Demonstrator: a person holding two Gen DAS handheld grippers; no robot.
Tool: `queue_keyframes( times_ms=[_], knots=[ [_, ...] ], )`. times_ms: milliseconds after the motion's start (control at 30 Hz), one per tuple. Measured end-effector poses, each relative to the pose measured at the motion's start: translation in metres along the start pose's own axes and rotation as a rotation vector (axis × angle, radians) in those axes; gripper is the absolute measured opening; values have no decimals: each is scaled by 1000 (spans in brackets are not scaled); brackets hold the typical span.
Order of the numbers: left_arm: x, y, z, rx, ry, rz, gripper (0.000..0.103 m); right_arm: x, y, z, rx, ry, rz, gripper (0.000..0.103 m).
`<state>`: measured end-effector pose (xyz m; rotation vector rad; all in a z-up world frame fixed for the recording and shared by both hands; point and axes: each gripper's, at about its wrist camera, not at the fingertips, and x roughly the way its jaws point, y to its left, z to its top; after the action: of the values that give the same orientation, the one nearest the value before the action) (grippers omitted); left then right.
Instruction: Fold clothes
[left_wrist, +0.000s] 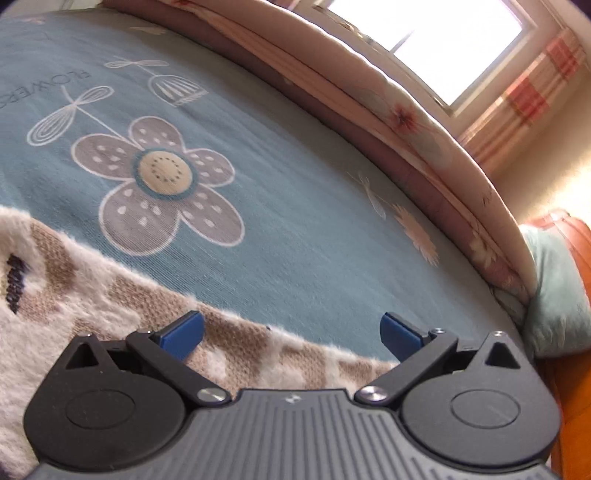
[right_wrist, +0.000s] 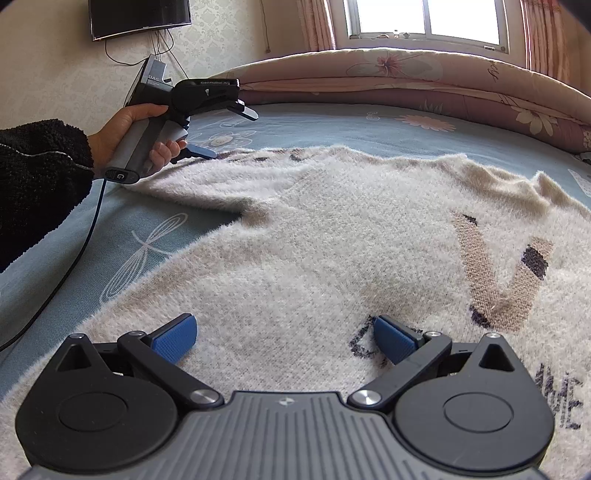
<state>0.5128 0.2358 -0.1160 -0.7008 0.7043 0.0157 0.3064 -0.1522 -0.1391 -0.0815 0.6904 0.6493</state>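
sweater (right_wrist: 332, 236) | fuzzy cream (tan knit pattern) | spread flat on bed

Daylight from the window, strong fisheye bend in both views

The window (right_wrist: 424, 16) is blown out to plain white in both views, and all the light comes from it. In the left wrist view the wall (left_wrist: 546, 166) beside the window glows warm and washed out, and the quilt roll (left_wrist: 369, 92) under the window has a bright lit upper edge. In the right wrist view the fuzzy sweater (right_wrist: 314, 240) well below the window is evenly lit, with one soft shadow under its raised fold. Straight lines bow hard toward the frame edges, the corners go dark, and the left view is slightly soft.
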Motion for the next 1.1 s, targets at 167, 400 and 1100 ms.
queue_keyframes(
  times_ms=[167, 400, 1100],
  knots=[
    [10, -16, -6, 61, 46, -61, 101, 0, 0, 0, -2, 1, -2, 103],
    [1, 5, 4, 27, -64, 70, 101, 0, 1, 0, -2, 1, -2, 103],
    [-72, 96, 28, -108, -147, 265, 101, 2, 2, 1, -7, 3, -4, 103]
  ],
)
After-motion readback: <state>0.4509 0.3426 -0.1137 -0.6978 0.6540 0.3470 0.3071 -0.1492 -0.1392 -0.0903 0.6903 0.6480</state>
